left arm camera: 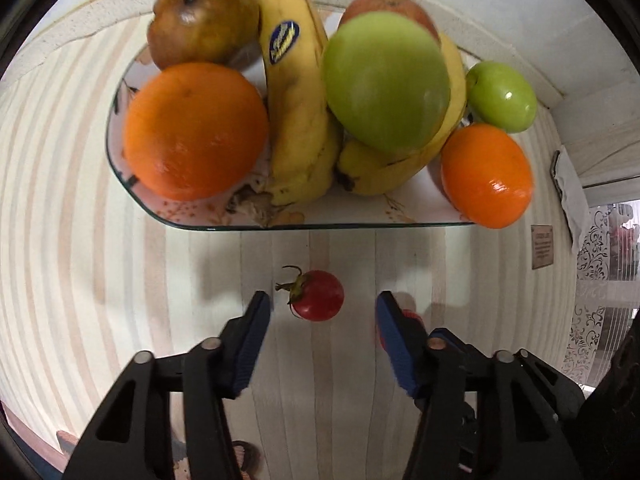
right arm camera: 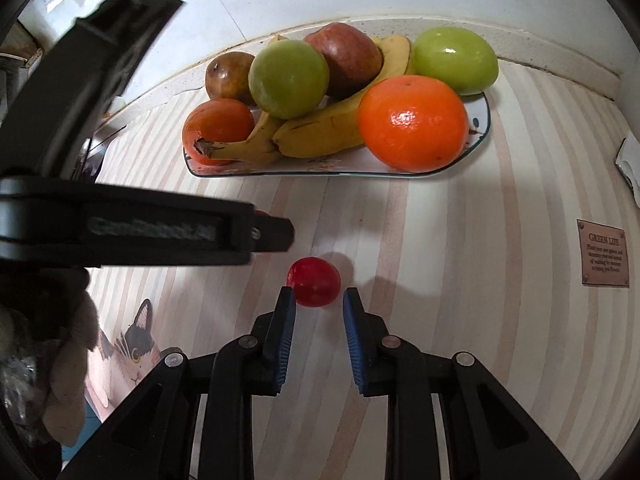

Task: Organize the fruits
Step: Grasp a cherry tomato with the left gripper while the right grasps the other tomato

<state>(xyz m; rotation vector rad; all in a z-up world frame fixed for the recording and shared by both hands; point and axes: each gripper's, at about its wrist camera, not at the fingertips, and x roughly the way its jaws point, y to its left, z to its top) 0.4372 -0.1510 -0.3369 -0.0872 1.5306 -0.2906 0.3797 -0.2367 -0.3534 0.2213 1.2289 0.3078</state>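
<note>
A small red tomato with a green stem (left arm camera: 318, 295) lies on the striped tablecloth, just ahead of my open left gripper (left arm camera: 323, 304). A second red tomato peeks out behind the right finger (left arm camera: 412, 316). In the right wrist view a red tomato (right arm camera: 315, 281) lies just ahead of my right gripper (right arm camera: 319, 299), whose jaws stand apart and do not touch it. Beyond stands a floral plate (left arm camera: 208, 222) holding oranges (left arm camera: 195, 130), bananas (left arm camera: 298, 120), green apples (left arm camera: 386, 80), a red apple and a brown pear (left arm camera: 202, 20). The plate also shows in the right wrist view (right arm camera: 482, 128).
The left gripper's black body (right arm camera: 132, 228) crosses the left of the right wrist view. A brown label (right arm camera: 604, 252) lies on the cloth at right. A white wall ledge (left arm camera: 580, 92) runs behind the plate. A cat picture (right arm camera: 132, 348) shows at lower left.
</note>
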